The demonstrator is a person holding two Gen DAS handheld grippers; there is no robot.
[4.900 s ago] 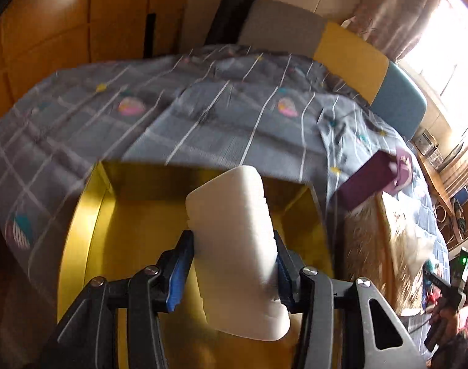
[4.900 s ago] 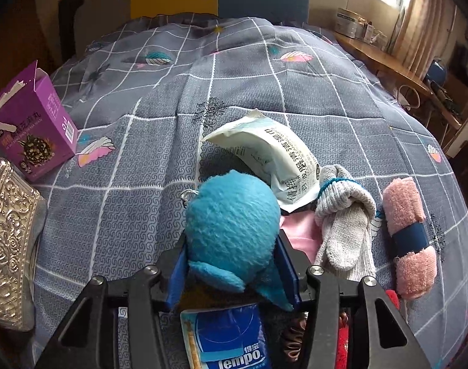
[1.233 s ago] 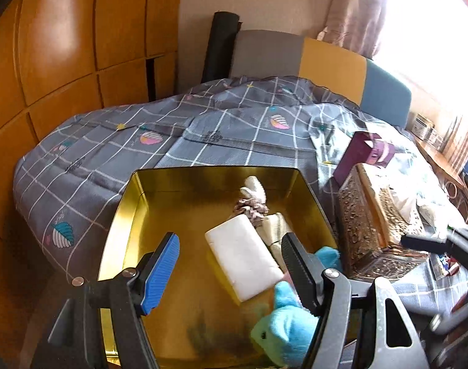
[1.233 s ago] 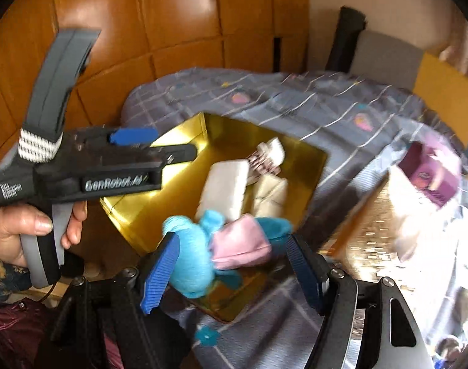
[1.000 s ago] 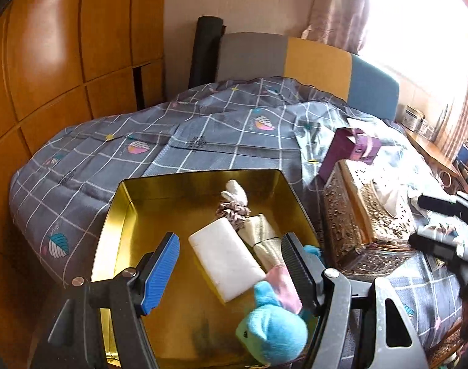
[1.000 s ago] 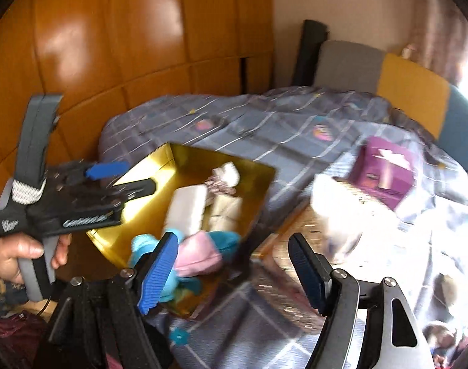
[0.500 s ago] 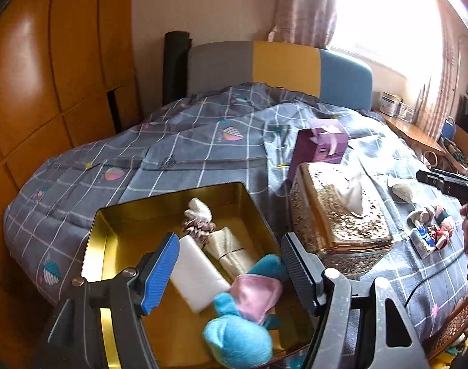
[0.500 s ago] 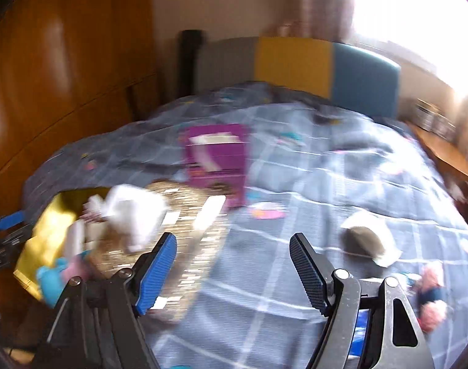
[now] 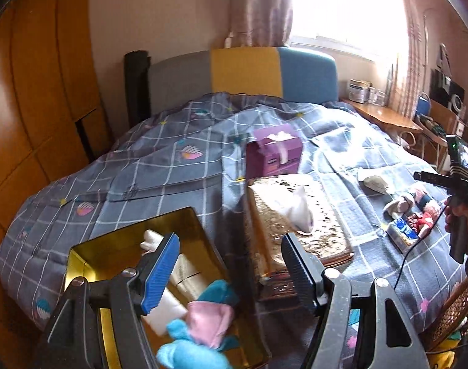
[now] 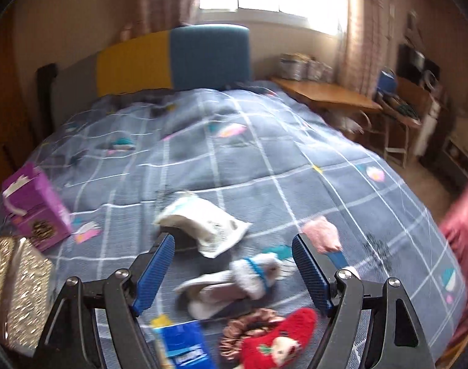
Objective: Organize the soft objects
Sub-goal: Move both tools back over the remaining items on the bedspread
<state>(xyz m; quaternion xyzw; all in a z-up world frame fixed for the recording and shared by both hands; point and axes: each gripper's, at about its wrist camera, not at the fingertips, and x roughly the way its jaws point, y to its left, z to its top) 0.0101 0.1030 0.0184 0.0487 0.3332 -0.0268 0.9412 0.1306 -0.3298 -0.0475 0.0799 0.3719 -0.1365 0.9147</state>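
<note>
While the right gripper (image 10: 232,269) hangs over the bedspread (image 10: 264,153) with its jaws opening and nothing between them, the grey-and-white sock (image 10: 234,279) lies just below and ahead at about 6 o'clock from the jaw gap, its long axis running roughly 8 to 2 o'clock; the left gripper (image 9: 231,264), also spread and empty, hovers over the gold tin (image 9: 80,255) well away, so the right hand is clearly nearer
</note>
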